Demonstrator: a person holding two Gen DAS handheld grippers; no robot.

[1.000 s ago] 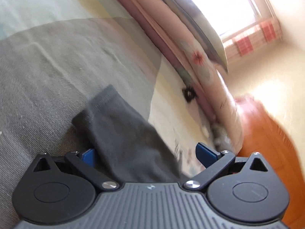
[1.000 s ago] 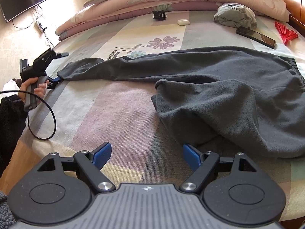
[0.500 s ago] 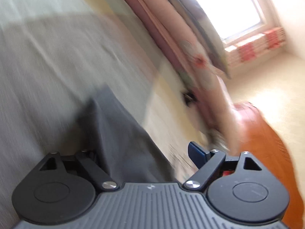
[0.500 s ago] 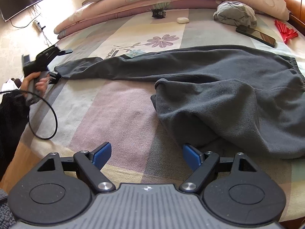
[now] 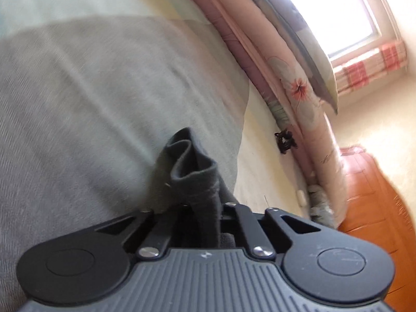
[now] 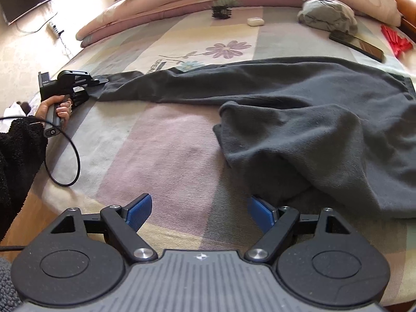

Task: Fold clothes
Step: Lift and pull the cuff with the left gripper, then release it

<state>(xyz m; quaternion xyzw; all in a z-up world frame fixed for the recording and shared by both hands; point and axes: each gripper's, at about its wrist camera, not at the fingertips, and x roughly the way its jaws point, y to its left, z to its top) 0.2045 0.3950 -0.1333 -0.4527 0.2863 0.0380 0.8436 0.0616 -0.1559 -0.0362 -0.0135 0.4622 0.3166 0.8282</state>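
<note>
1 big patchwork bedspread [image 6: 161, 156] to work over, so keep every pull low and flat along it. Sweep the dark grey trousers [image 6: 325, 88] over by the far leg [image 6: 208, 88] in 1 smooth carry toward the waistband [image 6: 408, 83]. No yanking, or risk dragging the whole garment off line. Bring in the right gripper [image 6: 199, 208], hanging spread wide and holding nothing just short of the near leg [image 6: 299, 143]. Pin or smooth that leg before folding. Trust the left gripper [image 6: 100, 84], clenched on the leg cuff [image 5: 192, 161] at the left edge of the bed. Hold that bite firm, since it looks like only a narrow pinch of cloth.

Now for the trousers themselves: sprawled across the middle of the bed, waistband out to the right. Far leg stretched long and fairly straight to the left, near leg doubled back into a soft heap. Thick, fleecy, matte cloth, likely heavy and slow to slide. Down at the cuff, hemmed edge curled into a loop, poking out beyond the closed fingers.
</note>
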